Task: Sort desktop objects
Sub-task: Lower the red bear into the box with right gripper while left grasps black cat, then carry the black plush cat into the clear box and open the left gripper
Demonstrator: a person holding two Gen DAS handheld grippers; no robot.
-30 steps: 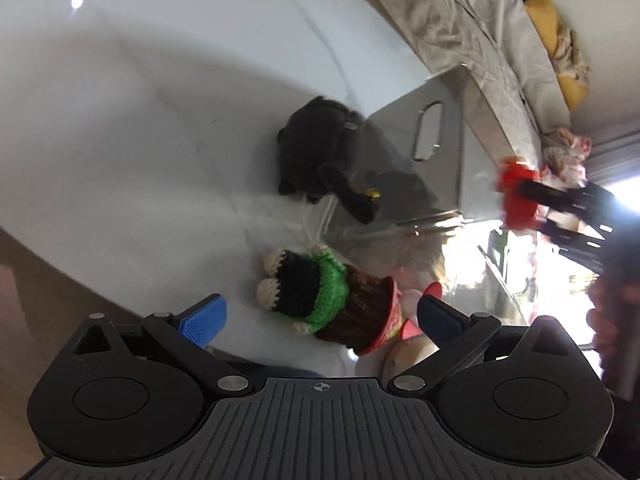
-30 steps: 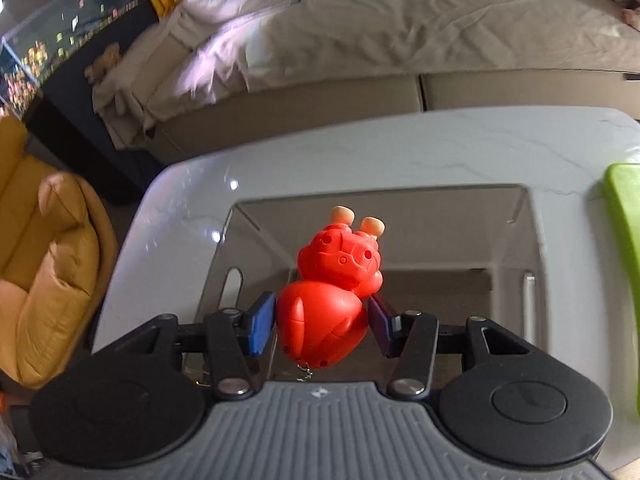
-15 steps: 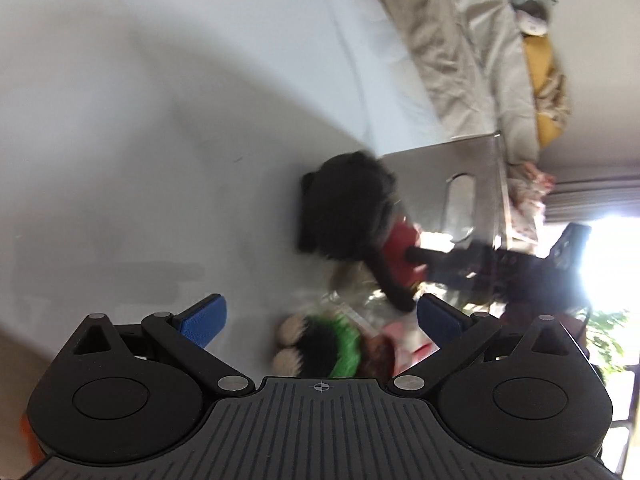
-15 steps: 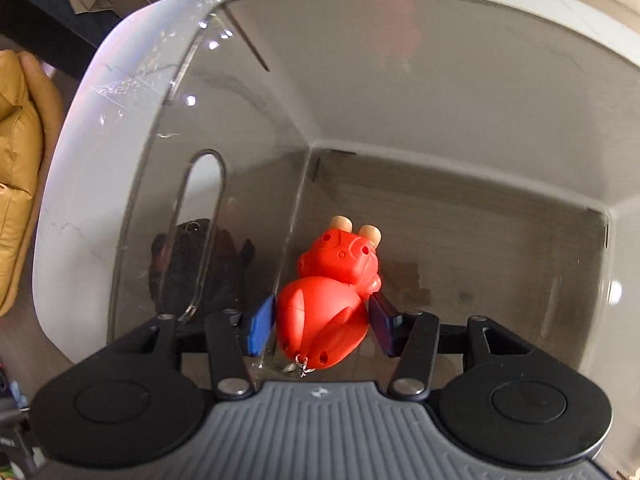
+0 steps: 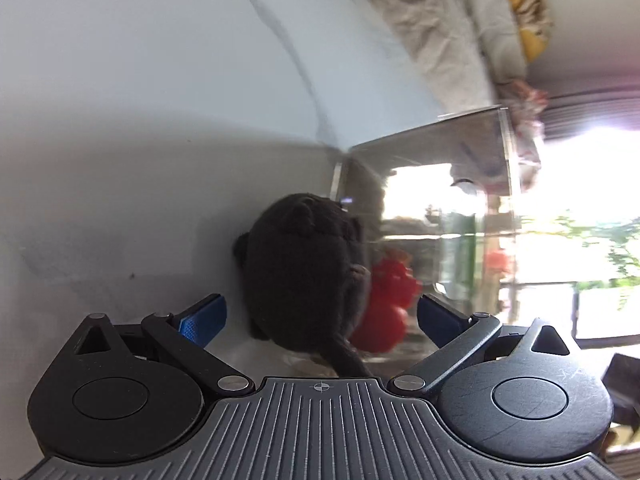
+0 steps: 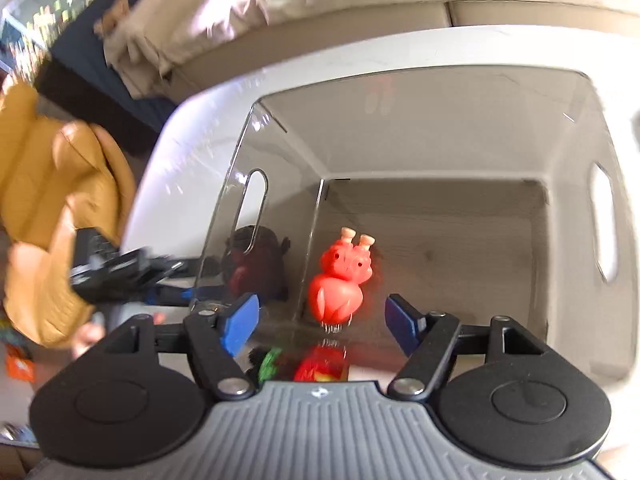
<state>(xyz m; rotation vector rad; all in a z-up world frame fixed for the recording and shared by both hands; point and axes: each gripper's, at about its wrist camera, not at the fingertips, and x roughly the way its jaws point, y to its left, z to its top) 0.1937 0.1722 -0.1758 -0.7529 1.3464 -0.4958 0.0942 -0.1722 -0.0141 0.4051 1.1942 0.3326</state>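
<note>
Red plastic figurine inside clear acrylic bin, upside down near the left wall, free of right gripper, jaws wide, holding nothing. Looks mid-drop or just landed; cannot tell if settled. Best to lift straight up, clear of the rim, no wall contact. Nothing else seen in bin. Black plush toy outside on white table, against the bin wall. Left gripper jaws wide, flanking plush, no contact visible. Likely next pick: centre on body, close gently, soft and compressible.
</note>
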